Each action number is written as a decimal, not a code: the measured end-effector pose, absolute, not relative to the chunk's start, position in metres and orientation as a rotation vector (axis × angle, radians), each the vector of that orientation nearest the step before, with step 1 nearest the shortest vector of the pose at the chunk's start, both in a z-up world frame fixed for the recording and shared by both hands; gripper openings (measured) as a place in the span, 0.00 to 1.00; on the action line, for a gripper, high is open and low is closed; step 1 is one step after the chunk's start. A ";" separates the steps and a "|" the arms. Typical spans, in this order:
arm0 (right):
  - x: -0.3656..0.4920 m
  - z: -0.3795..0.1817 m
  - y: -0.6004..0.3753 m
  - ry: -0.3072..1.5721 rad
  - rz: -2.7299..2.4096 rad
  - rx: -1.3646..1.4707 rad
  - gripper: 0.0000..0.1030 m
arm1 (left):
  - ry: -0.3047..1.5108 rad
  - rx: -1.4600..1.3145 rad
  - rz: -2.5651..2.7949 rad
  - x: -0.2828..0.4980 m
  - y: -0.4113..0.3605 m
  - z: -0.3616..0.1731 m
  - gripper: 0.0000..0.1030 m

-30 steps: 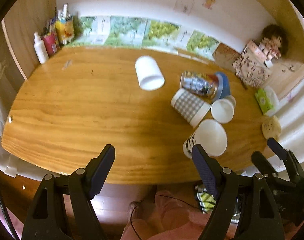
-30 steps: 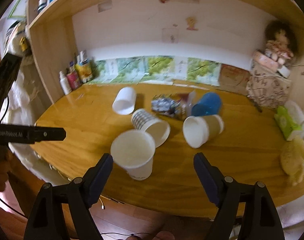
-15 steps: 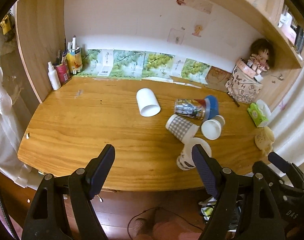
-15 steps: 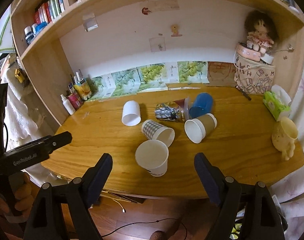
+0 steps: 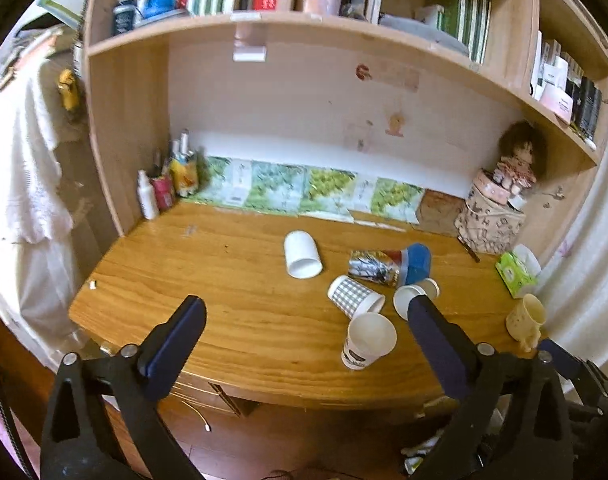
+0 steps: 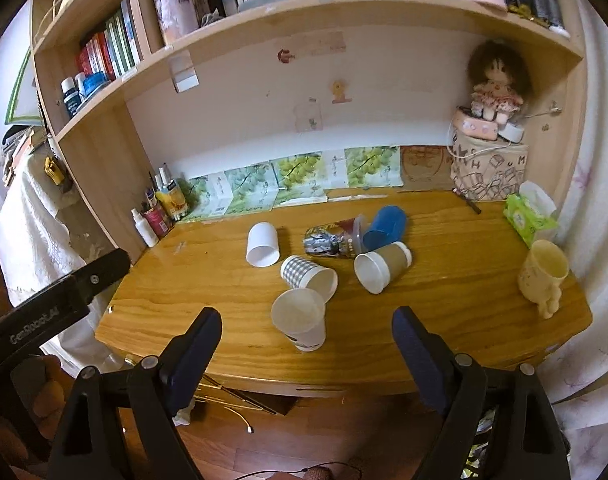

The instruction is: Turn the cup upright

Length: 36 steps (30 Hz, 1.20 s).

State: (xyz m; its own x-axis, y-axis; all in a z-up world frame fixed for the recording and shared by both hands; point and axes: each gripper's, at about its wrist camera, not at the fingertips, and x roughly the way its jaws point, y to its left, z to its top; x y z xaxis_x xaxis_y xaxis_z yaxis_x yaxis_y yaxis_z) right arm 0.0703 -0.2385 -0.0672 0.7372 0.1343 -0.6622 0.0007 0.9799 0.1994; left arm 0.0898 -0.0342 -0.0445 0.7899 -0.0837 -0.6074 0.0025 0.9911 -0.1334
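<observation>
Cup stands upright on desk, beyond both open jaws.

Both tools drawn back from the desk, left tool and right tool now off its front edge

Six cups on the desk: five tipped over, namely white, gingham, foil-printed, blue, brown-sleeved, plus one upright paper cup at six o'clock. One cream mug (three o'clock), one doll, one tissue pack.
</observation>
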 end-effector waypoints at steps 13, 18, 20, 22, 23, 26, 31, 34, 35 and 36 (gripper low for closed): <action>0.038 -0.057 -0.250 0.610 0.036 0.145 1.00 | 0.505 -0.068 0.010 0.050 -0.049 -0.035 1.00; 0.034 -0.055 -0.255 0.576 0.027 0.144 1.00 | 0.447 -0.048 0.008 0.044 -0.055 -0.029 1.00; 0.033 -0.053 -0.255 0.562 0.021 0.140 1.00 | 0.429 -0.037 -0.003 0.042 -0.058 -0.029 1.00; 0.034 -0.053 -0.256 0.556 0.022 0.140 1.00 | 0.421 -0.033 -0.005 0.042 -0.059 -0.028 1.00; 0.034 -0.053 -0.256 0.556 0.019 0.138 1.00 | 0.415 -0.034 -0.005 0.042 -0.059 -0.028 1.00; 0.035 -0.052 -0.256 0.549 0.024 0.132 1.00 | 0.409 -0.040 -0.004 0.042 -0.059 -0.027 1.00; 0.035 -0.051 -0.255 0.535 0.017 0.125 1.00 | 0.408 -0.040 -0.004 0.043 -0.058 -0.027 1.00; 0.034 -0.049 -0.256 0.527 0.014 0.126 1.00 | 0.404 -0.040 0.000 0.044 -0.058 -0.027 1.00; 0.034 -0.048 -0.256 0.524 0.014 0.126 1.00 | 0.404 -0.040 -0.001 0.044 -0.058 -0.027 1.00; 0.034 -0.048 -0.255 0.522 0.014 0.125 1.00 | 0.405 -0.038 0.001 0.044 -0.058 -0.027 1.00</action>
State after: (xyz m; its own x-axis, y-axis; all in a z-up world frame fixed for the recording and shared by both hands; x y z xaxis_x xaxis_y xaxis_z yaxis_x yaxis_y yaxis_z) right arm 0.0343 -0.2553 -0.0481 0.8669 0.0449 -0.4965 0.0187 0.9923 0.1224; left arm 0.0438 -0.0579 -0.0273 0.9192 -0.0071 -0.3937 -0.0082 0.9993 -0.0372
